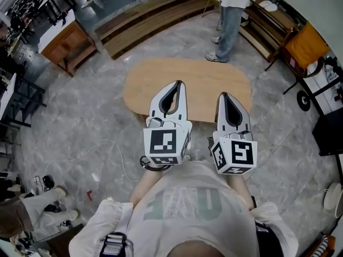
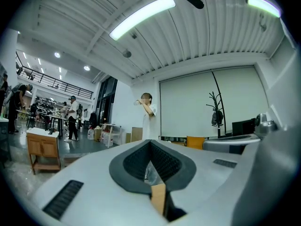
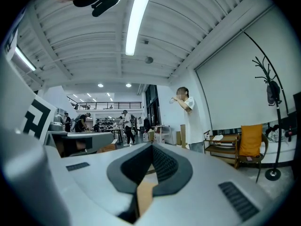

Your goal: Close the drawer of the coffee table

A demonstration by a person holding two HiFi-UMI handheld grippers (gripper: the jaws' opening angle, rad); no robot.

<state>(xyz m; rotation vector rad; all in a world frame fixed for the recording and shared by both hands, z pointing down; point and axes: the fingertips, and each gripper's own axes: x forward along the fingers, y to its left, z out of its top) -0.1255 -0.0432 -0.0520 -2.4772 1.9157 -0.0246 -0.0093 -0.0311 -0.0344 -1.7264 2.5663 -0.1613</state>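
Underfoot, a grey marbled stone floor (image 1: 80,122) fills the head view. At its centre lies the oval light-wood coffee desk (image 1: 161,74), long axis running from 9 to 3 o'clock. Only its bare top shows, and the drawer cannot be made out from any view.

Beyond the desk, at 1 o'clock, stands a person in a white top and blue jeans (image 1: 228,25), who also shows in the left gripper view (image 2: 148,114) and the right gripper view (image 3: 188,117). A brown wooden cabinet (image 1: 67,44) sits at 10 o'clock, and a dark-framed chair with an orange cushion (image 1: 305,44) at 2 o'clock.

At 6 o'clock from the desk, the two tongs are held side by side, both pointing toward 12. The left white-shelled tongs (image 1: 178,84) (image 2: 149,142) have their jaws pressed together at the tip with nothing between them. The right white-shelled tongs (image 1: 223,96) (image 3: 151,147) are likewise closed and empty. In the head view both tips overlie the near edge of the desk; whether they touch it cannot be told.

A thin white cable (image 1: 115,154) trails across the floor at 8 o'clock.
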